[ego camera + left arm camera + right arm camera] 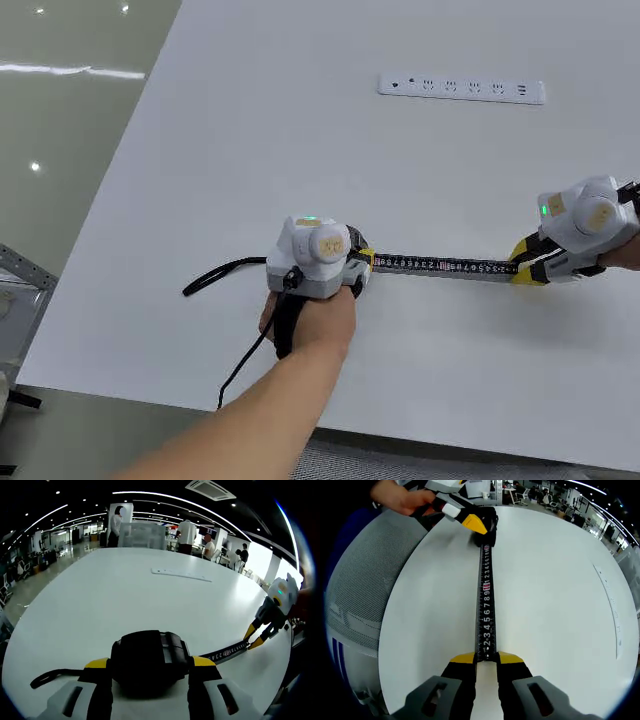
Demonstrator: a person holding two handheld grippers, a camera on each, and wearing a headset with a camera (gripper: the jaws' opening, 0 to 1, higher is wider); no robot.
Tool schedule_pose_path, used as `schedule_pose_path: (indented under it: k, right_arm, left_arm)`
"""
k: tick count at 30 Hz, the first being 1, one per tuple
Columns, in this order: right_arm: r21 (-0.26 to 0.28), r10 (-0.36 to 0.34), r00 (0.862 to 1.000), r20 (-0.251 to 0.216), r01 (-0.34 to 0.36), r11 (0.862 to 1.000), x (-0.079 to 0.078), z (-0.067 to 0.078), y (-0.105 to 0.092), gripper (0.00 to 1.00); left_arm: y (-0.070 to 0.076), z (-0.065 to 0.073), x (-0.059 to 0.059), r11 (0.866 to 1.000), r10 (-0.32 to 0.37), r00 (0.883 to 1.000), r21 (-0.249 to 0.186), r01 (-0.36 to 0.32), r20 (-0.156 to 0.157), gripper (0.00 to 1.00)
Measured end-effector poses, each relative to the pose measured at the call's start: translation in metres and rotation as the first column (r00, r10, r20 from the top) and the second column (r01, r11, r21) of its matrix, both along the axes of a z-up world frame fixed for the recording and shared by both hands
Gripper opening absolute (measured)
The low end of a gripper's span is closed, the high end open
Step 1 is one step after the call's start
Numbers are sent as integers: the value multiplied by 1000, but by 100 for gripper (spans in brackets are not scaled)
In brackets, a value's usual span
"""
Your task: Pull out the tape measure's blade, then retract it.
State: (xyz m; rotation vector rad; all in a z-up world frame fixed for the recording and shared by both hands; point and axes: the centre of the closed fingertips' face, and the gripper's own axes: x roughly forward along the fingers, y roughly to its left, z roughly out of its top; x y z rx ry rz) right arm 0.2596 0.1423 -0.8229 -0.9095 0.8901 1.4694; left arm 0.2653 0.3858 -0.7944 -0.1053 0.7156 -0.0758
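The solid case (150,655) is clamped in the left fingers (98,665), and the thin, probably snappy blade (486,605) is pinched at its tip by the right fingers (462,658).

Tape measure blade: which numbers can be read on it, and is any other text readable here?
"2 3 4 5 6 7 8 9": white digits on the black blade, right gripper view, counting away from the right gripper.
Red mark after the 9: blurred, perhaps "10".
Digits nearer the tape measure case: too small to read.
Power strip: nothing legible.
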Motion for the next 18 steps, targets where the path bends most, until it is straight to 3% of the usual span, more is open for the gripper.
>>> schedule_pose_path:
  k: [18]
  right_arm:
    - [18,4,1000,-2,-4,1000,0,1,17,12]
  left_arm:
    - [0,0,0,1000,3,1000,-17,-3,3,56]
